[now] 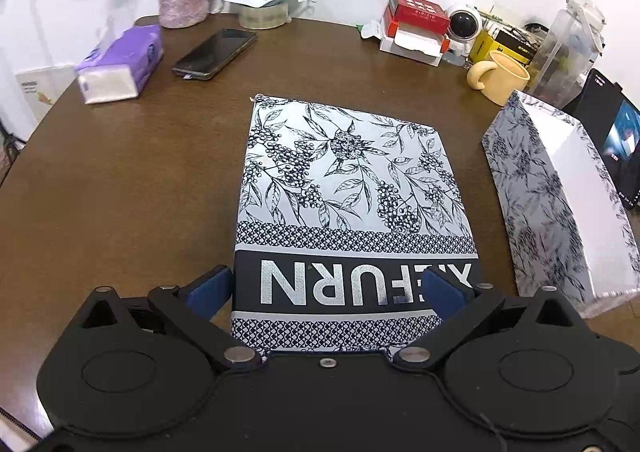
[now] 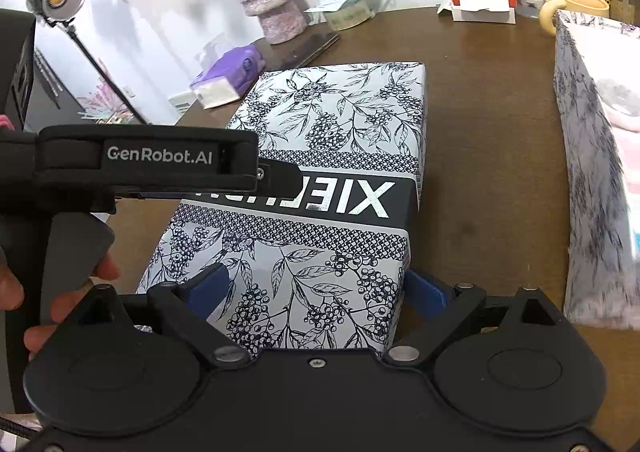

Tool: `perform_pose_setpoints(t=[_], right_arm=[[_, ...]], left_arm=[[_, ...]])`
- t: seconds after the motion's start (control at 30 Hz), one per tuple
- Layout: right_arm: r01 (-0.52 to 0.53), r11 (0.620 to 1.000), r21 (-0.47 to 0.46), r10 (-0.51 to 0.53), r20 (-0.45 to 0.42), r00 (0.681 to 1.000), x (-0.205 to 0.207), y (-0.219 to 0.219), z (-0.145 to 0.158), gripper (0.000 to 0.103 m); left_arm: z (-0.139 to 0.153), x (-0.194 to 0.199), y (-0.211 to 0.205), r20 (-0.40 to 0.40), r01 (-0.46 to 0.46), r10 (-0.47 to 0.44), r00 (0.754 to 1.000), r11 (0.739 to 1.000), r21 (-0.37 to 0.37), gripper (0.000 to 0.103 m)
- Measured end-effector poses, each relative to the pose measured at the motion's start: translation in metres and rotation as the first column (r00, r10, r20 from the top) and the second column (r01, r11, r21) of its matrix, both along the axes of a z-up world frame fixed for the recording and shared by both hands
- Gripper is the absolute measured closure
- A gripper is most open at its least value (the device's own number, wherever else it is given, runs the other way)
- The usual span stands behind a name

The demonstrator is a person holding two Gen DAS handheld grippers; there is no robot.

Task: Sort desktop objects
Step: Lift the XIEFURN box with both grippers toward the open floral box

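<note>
Your left gripper and right gripper both straddle the near end of the patterned box lid, jaws spread, blue pads at its sides; whether they press it you cannot tell. The lid lies flat mid-table, well apart from the open box base to its right. You seem to be at the grasping step: next, clamp and carry it level over the base. The brown table holds tissues, a phone and a mug near a white wall.

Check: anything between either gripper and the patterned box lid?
Nothing visible. The left gripper straddles one end of the patterned box lid, the right gripper straddles a side; both sets of blue pads sit at its edges. The open box stands apart, beside it.
</note>
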State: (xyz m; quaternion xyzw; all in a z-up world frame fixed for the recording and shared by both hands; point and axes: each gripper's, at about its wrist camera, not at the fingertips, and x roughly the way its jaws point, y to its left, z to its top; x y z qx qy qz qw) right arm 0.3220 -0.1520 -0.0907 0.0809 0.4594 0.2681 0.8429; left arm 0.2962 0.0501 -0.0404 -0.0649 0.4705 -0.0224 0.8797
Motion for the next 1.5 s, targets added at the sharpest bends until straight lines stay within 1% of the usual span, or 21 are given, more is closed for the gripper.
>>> perform_pose_setpoints(t=[0.27,0.7,0.87,1.07,1.27,1.5], right_arm=[[-0.044,0.999,-0.002,0.044,0.021,0.999,-0.074,0.006,0.019,0.007],[-0.09,0.996,-0.012,0.09,0.052,0.995,-0.184,0.005,0.043,0.007],[-0.087,0.996,-0.008,0.087,0.051,0.995,-0.219,0.002,0.047,0.007],[-0.066,0.998,0.009,0.065,0.041,0.997,-0.258,0.001,0.05,0.007],[-0.045,0.999,0.011,0.044,0.055,0.998,-0.277,-0.006,0.053,0.007],[-0.005,1.0,0.01,0.004,0.073,0.997,-0.292,-0.024,0.058,0.007]], left_arm=[[0.01,-0.069,-0.009,0.019,-0.055,0.056,0.998,0.998,-0.016,0.003],[0.027,-0.173,-0.022,0.063,-0.102,0.103,0.993,0.994,-0.027,0.003],[0.035,-0.205,-0.026,0.085,-0.098,0.101,0.991,0.995,-0.034,0.003],[0.038,-0.23,-0.036,0.098,-0.091,0.095,0.991,0.995,-0.041,0.003],[0.043,-0.245,-0.048,0.122,-0.067,0.071,0.99,0.997,-0.036,0.003],[0.049,-0.252,-0.068,0.142,-0.026,0.031,0.989,0.999,-0.04,0.003]])
